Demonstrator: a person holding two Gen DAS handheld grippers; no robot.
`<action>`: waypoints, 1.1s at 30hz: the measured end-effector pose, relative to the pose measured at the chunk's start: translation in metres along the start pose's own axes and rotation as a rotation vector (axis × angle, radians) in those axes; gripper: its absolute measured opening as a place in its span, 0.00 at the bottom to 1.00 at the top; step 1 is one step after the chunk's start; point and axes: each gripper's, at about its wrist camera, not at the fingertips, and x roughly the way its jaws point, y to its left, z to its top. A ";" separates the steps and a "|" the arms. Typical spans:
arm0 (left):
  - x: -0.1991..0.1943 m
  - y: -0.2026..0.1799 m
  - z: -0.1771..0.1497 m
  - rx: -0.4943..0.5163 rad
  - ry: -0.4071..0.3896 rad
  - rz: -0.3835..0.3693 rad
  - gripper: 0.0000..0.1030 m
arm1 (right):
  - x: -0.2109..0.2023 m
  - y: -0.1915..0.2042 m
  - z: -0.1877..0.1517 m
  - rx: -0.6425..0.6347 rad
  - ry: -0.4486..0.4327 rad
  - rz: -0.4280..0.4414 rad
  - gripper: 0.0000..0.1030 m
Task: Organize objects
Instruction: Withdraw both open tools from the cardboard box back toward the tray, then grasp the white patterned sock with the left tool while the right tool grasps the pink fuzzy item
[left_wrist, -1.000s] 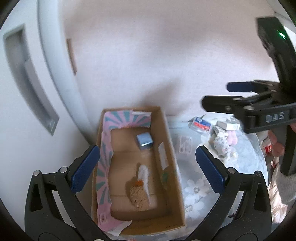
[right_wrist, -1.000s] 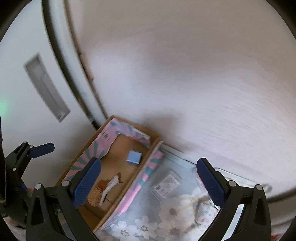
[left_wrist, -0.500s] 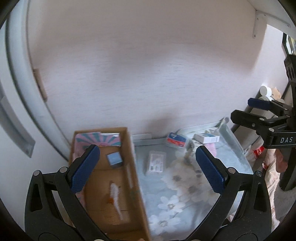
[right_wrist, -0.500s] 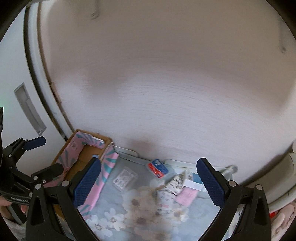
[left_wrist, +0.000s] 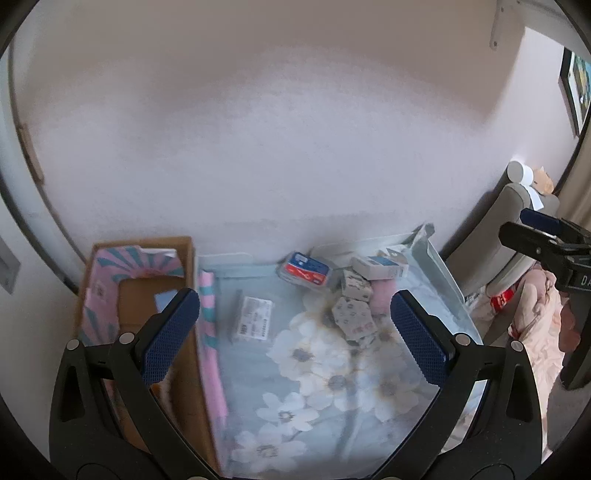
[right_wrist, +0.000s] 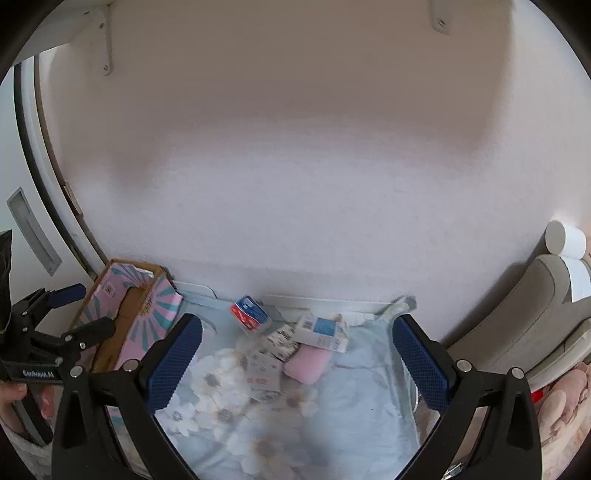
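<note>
A cardboard box (left_wrist: 110, 280) with pink and teal flaps stands at the left of a table under a floral cloth (left_wrist: 332, 369). At the cloth's far side lie a red and blue pack (left_wrist: 306, 270), a white and blue carton (left_wrist: 380, 266), patterned grey packets (left_wrist: 352, 317), a pink pad (right_wrist: 308, 363) and a flat labelled packet (left_wrist: 255, 323). My left gripper (left_wrist: 295, 334) hangs open above the cloth beside the box, holding nothing. My right gripper (right_wrist: 297, 365) is open over the pile, also holding nothing. The box (right_wrist: 136, 317) shows at left in the right wrist view.
A pale wall rises right behind the table. A white door with a recessed handle (right_wrist: 33, 236) stands at the left. A grey chair (right_wrist: 546, 317) with a white roll (right_wrist: 563, 240) sits at the right, beside pink fabric (left_wrist: 535, 314).
Both grippers have swung right, away from the box's inside and toward the pile on the cloth. Both stay open with nothing between their fingers.
</note>
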 end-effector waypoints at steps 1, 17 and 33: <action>0.004 -0.004 -0.002 0.001 0.007 0.000 1.00 | 0.003 -0.004 -0.003 -0.001 0.003 0.003 1.00; 0.110 -0.060 -0.048 -0.018 0.196 -0.033 1.00 | 0.088 -0.069 -0.058 -0.039 0.149 0.157 1.00; 0.215 -0.081 -0.071 0.028 0.279 -0.003 0.87 | 0.209 -0.073 -0.089 -0.079 0.261 0.407 1.00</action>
